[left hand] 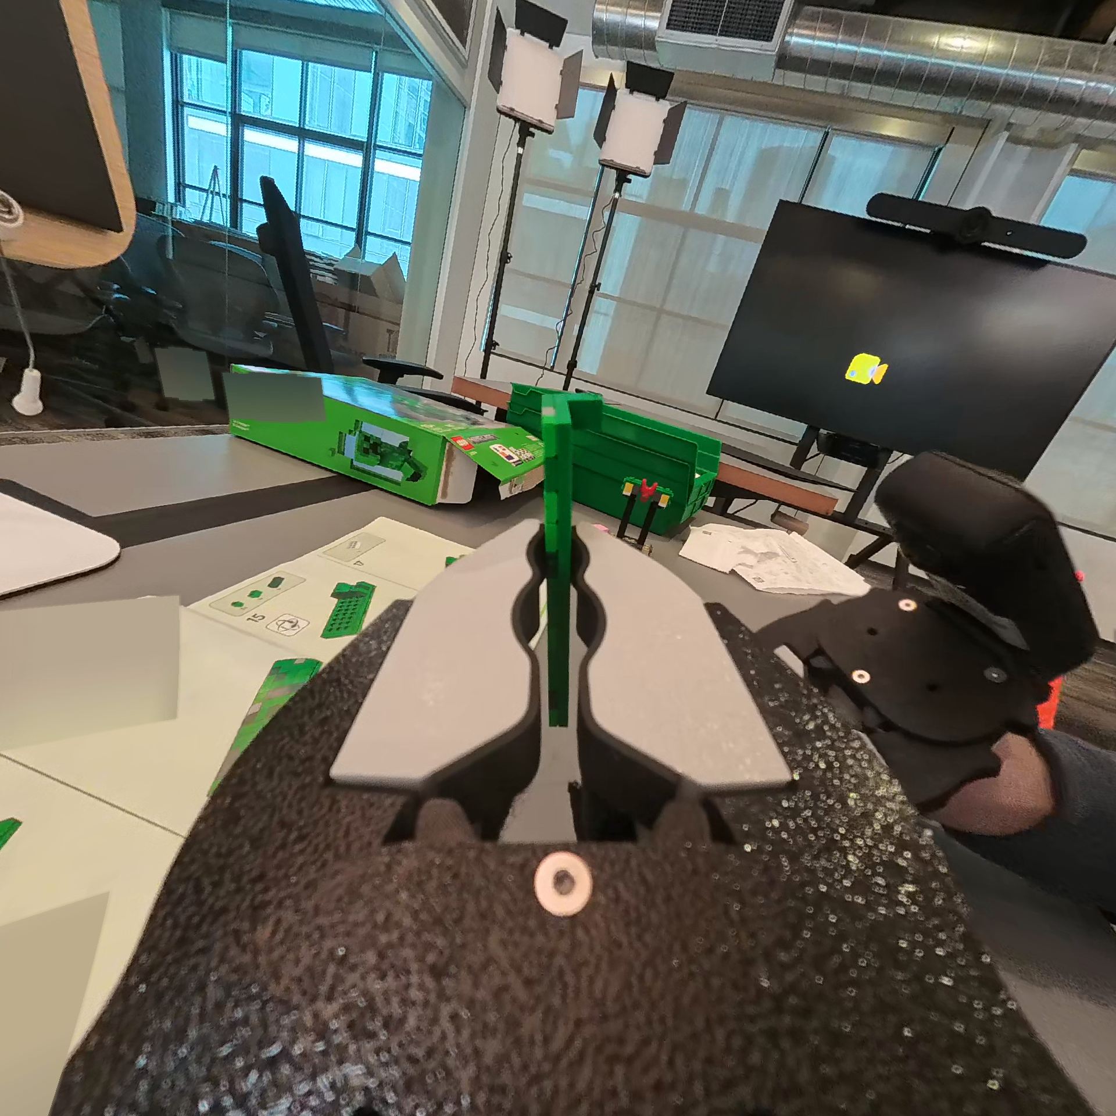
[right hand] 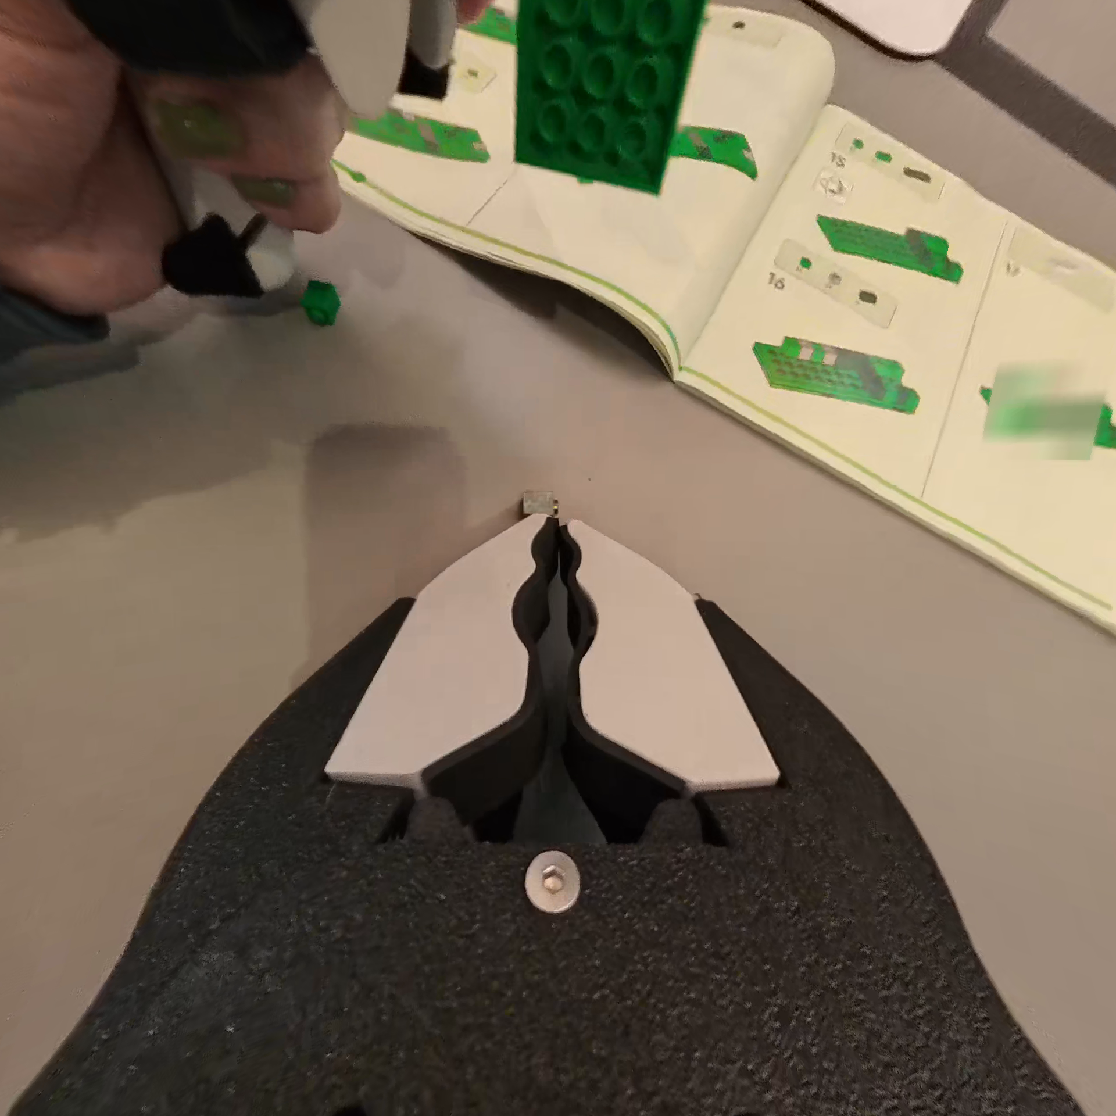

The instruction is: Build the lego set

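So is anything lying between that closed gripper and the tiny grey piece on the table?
Nothing visible. The grey piece lies right at the right gripper's tips on the grey table. The green plate, clamped in the left gripper, hangs farther off, over the booklet.

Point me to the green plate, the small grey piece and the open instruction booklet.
green plate [left hand: 557, 543], left wrist view, its thin edge.
small grey piece [right hand: 539, 503], right wrist view, its top face.
instruction booklet [right hand: 712, 338], right wrist view, right-hand page.
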`<action>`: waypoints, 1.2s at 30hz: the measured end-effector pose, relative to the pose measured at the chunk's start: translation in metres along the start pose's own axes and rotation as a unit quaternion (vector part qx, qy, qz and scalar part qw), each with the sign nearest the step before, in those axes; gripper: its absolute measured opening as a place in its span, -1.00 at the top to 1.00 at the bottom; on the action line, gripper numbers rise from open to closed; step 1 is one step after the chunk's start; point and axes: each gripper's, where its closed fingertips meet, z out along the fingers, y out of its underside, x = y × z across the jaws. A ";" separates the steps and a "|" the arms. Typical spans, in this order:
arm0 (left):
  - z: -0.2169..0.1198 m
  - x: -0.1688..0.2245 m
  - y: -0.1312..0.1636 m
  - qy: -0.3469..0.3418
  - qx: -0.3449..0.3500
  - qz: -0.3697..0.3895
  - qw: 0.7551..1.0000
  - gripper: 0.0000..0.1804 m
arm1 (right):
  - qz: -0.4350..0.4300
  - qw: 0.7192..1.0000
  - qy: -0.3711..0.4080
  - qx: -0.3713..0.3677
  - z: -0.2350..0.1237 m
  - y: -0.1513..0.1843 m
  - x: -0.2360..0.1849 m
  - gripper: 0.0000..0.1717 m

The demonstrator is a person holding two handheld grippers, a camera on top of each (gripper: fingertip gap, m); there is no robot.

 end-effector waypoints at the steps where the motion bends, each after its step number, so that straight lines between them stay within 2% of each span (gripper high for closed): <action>1: 0.000 0.000 0.000 0.000 0.001 -0.001 1.000 0.94 | 0.018 1.000 0.009 0.005 -0.001 0.001 0.002 0.97; 6: 0.001 0.001 0.001 0.004 0.000 -0.006 1.000 0.94 | 0.062 0.997 0.046 0.029 0.001 -0.006 0.010 0.58; 8: 0.001 0.001 0.001 0.005 -0.002 -0.004 1.000 0.94 | 0.054 0.996 0.061 0.028 0.004 -0.010 0.011 0.53; 12: 0.001 0.001 0.002 0.005 -0.003 -0.008 1.000 0.94 | 0.029 0.997 0.071 0.009 0.008 -0.010 0.009 0.53; 17: 0.001 0.000 0.002 0.005 -0.002 -0.010 1.000 0.94 | -0.004 0.994 0.103 -0.020 -0.006 0.001 0.021 0.60; 19: 0.001 0.001 0.002 0.007 -0.003 -0.012 1.000 0.94 | -0.016 0.995 0.092 -0.018 -0.010 0.001 0.018 0.70; 23: 0.002 0.002 0.003 0.009 -0.006 -0.012 1.000 0.94 | -0.028 0.995 0.088 -0.025 -0.011 0.002 0.010 0.73; 25: 0.002 0.002 0.003 0.009 -0.005 -0.012 1.000 0.94 | -0.015 0.996 0.088 -0.031 -0.009 0.006 0.009 0.76; 29: 0.002 0.002 0.003 0.011 -0.005 -0.015 1.000 0.94 | 0.070 0.996 0.051 -0.037 -0.004 0.012 0.007 0.88; 36: 0.003 0.003 0.005 0.014 -0.010 -0.015 1.000 0.94 | 0.093 0.995 0.029 -0.026 0.001 0.006 0.004 0.79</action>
